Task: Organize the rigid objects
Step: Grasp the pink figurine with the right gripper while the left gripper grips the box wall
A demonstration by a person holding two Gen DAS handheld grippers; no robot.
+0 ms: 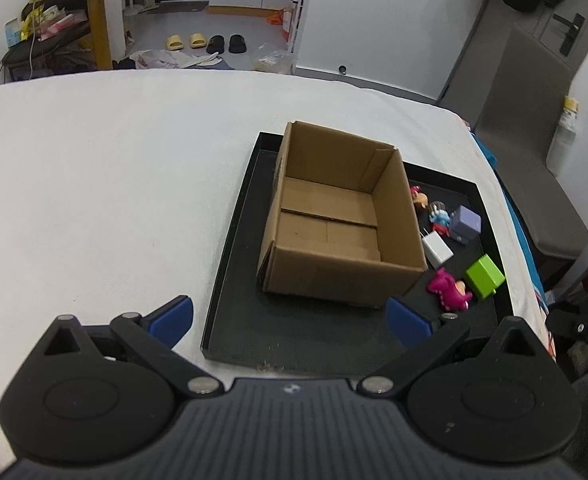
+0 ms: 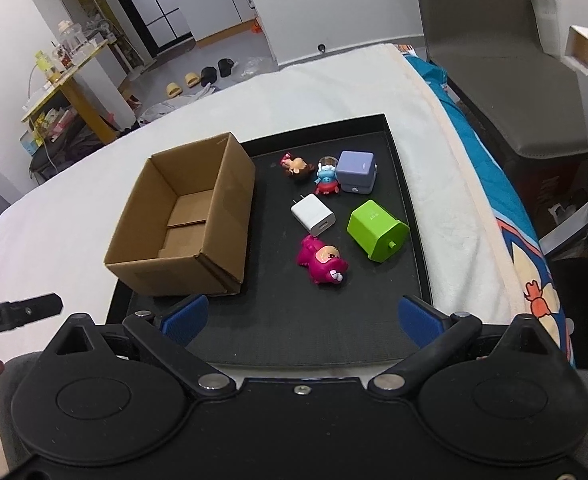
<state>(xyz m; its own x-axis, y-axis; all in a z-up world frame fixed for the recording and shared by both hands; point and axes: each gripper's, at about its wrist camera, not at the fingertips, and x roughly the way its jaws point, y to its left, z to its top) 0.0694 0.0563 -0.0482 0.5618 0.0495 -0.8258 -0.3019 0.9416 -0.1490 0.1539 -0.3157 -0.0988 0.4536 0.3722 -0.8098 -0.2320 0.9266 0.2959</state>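
Note:
An empty open cardboard box (image 1: 329, 216) (image 2: 190, 216) stands on the left part of a black tray (image 1: 294, 340) (image 2: 294, 320). To its right on the tray lie a pink bear toy (image 2: 323, 260) (image 1: 449, 289), a green block (image 2: 375, 230) (image 1: 485, 276), a white charger (image 2: 313, 214) (image 1: 437, 250), a purple cube (image 2: 357, 171) (image 1: 465, 224), a blue figurine (image 2: 326, 180) (image 1: 439, 216) and a small brown figurine (image 2: 297, 166) (image 1: 419, 197). My left gripper (image 1: 290, 318) is open and empty at the tray's near edge. My right gripper (image 2: 301, 316) is open and empty, near the tray's front.
The tray sits on a table with a white cloth (image 1: 114, 180). The table's right edge (image 2: 473, 200) drops to a blue patterned cloth. A grey chair (image 2: 505, 92) stands beyond the right edge. The other gripper's tip (image 2: 18, 308) shows at left in the right wrist view.

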